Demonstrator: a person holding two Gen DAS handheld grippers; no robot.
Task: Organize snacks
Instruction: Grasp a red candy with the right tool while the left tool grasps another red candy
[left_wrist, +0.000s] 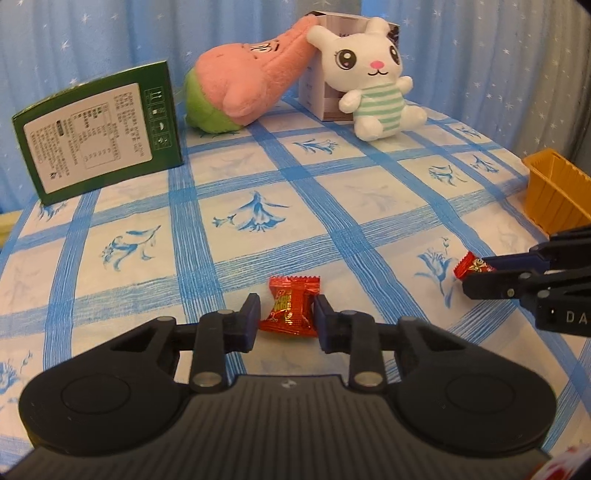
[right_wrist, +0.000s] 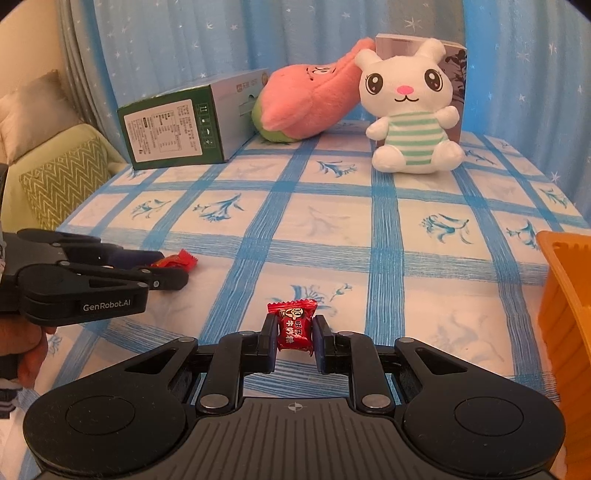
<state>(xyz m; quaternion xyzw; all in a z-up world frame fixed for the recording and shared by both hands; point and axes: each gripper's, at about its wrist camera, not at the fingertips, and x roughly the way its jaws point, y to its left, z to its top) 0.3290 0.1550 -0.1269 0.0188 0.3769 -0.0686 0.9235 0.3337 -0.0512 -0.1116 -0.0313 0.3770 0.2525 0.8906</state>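
Observation:
A red wrapped candy sits on the blue checked tablecloth, and my left gripper is shut on it, a pad pressing each side. The right wrist view shows this same gripper low at the left with the red wrapper sticking out of its tips. A second red candy stands upright in my right gripper, which is shut on it just above the cloth. In the left wrist view that gripper comes in from the right with its candy.
An orange plastic basket stands at the table's right edge, close to the right gripper. At the back are a green box, a pink plush, a white bunny plush and a white carton. A person's hand holds the left gripper.

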